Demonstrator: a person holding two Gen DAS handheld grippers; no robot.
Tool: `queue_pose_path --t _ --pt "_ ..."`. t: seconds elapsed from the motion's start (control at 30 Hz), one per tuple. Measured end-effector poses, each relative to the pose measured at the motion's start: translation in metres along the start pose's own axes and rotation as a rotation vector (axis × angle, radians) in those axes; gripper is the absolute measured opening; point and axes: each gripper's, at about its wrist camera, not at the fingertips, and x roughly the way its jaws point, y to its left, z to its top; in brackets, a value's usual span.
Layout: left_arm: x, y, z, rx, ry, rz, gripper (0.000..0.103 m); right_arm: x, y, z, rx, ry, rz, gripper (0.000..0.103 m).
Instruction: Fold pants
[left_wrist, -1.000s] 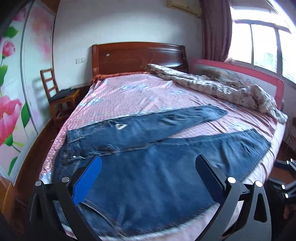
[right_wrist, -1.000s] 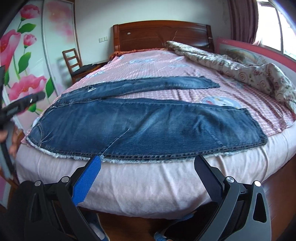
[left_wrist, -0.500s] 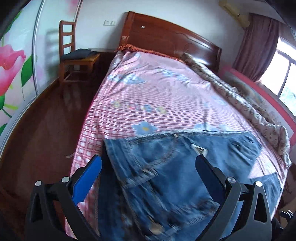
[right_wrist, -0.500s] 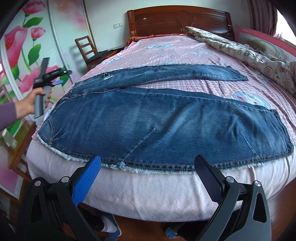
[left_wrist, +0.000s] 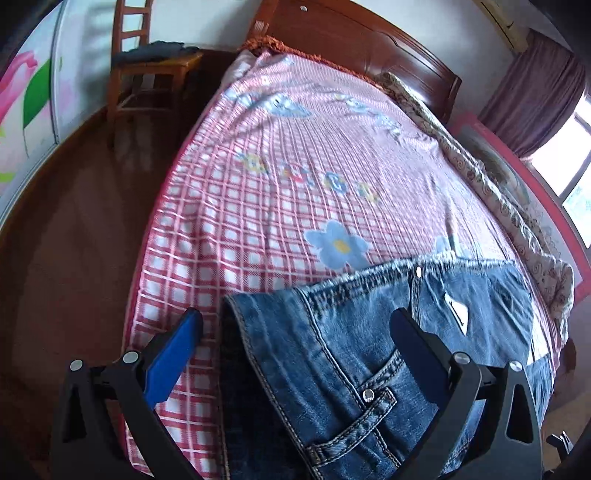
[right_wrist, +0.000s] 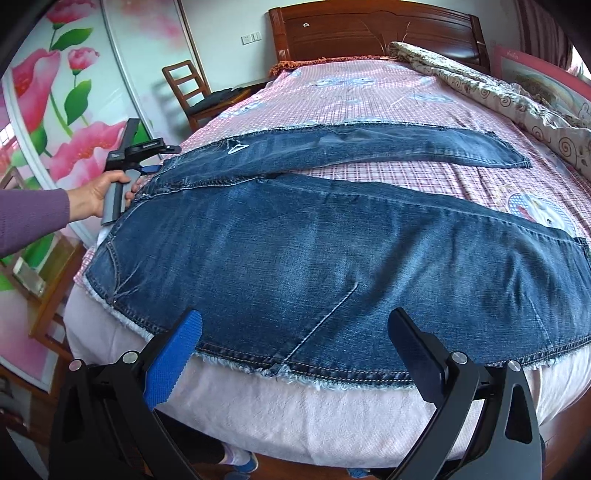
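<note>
The jeans (right_wrist: 314, 258) lie spread flat on the bed (right_wrist: 369, 96), waist to the left, legs running right. The near leg lies along the near edge of the mattress, its frayed edge just at the drop. The far leg (right_wrist: 388, 142) splays away from it, with a wedge of pink checked sheet (right_wrist: 424, 173) showing between them.

The right gripper (right_wrist: 293, 345) hangs at the near edge over the near leg's seam. Its jaws stand wide apart and hold nothing; the frayed edge sits between them in the view, but whether they touch cloth I cannot tell.

The left gripper (left_wrist: 295, 341) is over the waist end. Its jaws are also wide apart and empty. The waistband corner (left_wrist: 236, 306) lies just inside the blue left finger (left_wrist: 173, 354), and a back pocket (left_wrist: 354, 402) sits between the fingers. In the right wrist view a hand (right_wrist: 101, 190) in a purple sleeve (right_wrist: 33, 218) holds this gripper at the far left of the jeans.

Outward, a patterned quilt (right_wrist: 498, 92) is bunched along the right side, a wooden headboard (right_wrist: 376, 33) stands far, and a chair (right_wrist: 192, 92) stands on the left by a flowered wall.
</note>
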Motion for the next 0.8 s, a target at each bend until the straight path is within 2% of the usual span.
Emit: queue_pose_path --t 0.07,0.13,0.17,0.2,0.3,0.33,0.4,0.47,0.63,0.7,0.8 --pt "0.002 -0.006 -0.001 0.035 0.013 0.023 0.098 0.001 0.001 -0.002 -0.003 0.005 0.001 0.1" --pt "0.001 -0.007 -0.001 0.039 0.014 0.051 0.081 0.001 -0.001 -0.003 0.003 0.013 0.001 0.1" --pt "-0.001 -0.005 -0.001 0.023 0.01 0.08 0.066 0.001 -0.002 -0.004 0.007 0.015 0.0 0.1" --pt "-0.003 -0.002 -0.001 0.0 0.001 0.091 0.058 0.001 -0.003 -0.005 0.009 0.017 -0.002 0.1" --pt "-0.01 0.007 -0.006 -0.041 -0.015 0.092 0.042 0.0 -0.006 -0.006 0.015 0.015 -0.007 0.1" --pt "-0.012 0.007 -0.007 -0.048 -0.021 0.09 0.041 -0.001 -0.007 -0.006 0.015 0.012 -0.009 0.1" --pt "-0.013 0.003 -0.009 -0.038 -0.039 0.094 0.026 -0.003 -0.011 -0.006 0.014 0.006 -0.019 0.1" --pt "-0.015 -0.004 -0.011 -0.014 -0.051 0.112 0.02 -0.005 -0.016 -0.006 0.021 0.007 -0.024 0.1" --pt "-0.019 -0.02 -0.014 0.056 -0.081 0.206 0.017 -0.009 -0.033 -0.002 0.038 0.002 -0.054 0.1" --pt "-0.015 -0.024 -0.015 0.082 -0.07 0.26 0.017 -0.009 -0.05 0.008 0.046 0.012 -0.052 0.1" --pt "-0.005 -0.027 -0.015 0.109 -0.041 0.324 0.02 -0.013 -0.094 0.045 0.088 0.012 -0.061 0.1"
